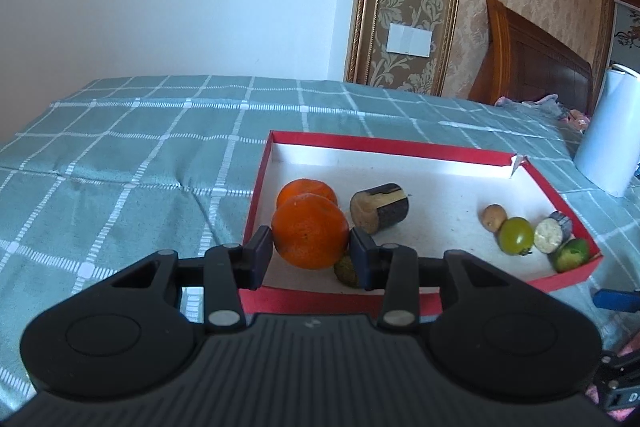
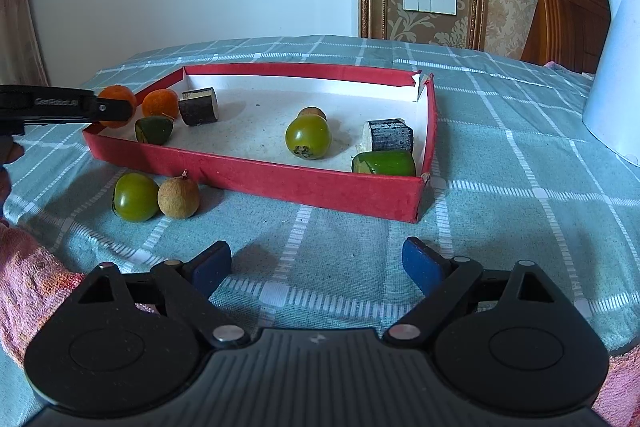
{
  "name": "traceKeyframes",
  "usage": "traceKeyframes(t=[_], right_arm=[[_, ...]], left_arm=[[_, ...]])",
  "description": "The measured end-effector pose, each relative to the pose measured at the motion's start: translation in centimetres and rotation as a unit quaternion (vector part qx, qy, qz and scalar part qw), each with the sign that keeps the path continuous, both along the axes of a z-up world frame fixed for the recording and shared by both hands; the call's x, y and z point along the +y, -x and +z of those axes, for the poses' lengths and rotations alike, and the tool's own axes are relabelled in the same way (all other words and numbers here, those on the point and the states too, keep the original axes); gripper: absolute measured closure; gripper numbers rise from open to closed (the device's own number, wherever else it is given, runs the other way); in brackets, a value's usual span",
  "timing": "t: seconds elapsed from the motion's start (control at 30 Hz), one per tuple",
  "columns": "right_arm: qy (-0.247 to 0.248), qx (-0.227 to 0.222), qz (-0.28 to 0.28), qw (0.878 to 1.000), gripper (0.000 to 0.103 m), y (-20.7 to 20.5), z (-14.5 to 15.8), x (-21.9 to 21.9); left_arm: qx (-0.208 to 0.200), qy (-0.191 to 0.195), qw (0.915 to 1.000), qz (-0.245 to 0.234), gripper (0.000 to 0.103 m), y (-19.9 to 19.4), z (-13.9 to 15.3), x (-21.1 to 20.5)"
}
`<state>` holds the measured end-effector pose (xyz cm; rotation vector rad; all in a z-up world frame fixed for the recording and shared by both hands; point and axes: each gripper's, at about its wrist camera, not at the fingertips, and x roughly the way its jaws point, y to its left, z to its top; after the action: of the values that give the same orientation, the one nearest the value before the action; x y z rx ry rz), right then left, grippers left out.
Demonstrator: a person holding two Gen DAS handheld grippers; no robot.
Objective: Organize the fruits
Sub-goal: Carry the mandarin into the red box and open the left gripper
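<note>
Two oranges sit at the red box's left end: one orange is clamped between the left gripper's pads above that corner, the second orange lies inside. Outside the box's front wall rest a green tomato and a longan. Nearer still, the right gripper hangs wide open, empty, over the checked cloth.

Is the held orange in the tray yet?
Not set down: left tool grips the orange at the red tray near-left corner.
</note>
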<state>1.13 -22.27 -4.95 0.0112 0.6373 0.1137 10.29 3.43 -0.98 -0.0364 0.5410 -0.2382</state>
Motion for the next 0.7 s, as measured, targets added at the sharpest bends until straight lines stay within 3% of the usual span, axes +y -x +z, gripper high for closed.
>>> traceKeyframes(t=[0.7], right_arm=[[0.007, 0.002, 0.003, 1.0, 0.007, 0.0, -0.1, 0.3]], left_arm=[[0.002, 0.021, 0.9997, 0.011, 0.063, -1.0, -0.5, 0.9]])
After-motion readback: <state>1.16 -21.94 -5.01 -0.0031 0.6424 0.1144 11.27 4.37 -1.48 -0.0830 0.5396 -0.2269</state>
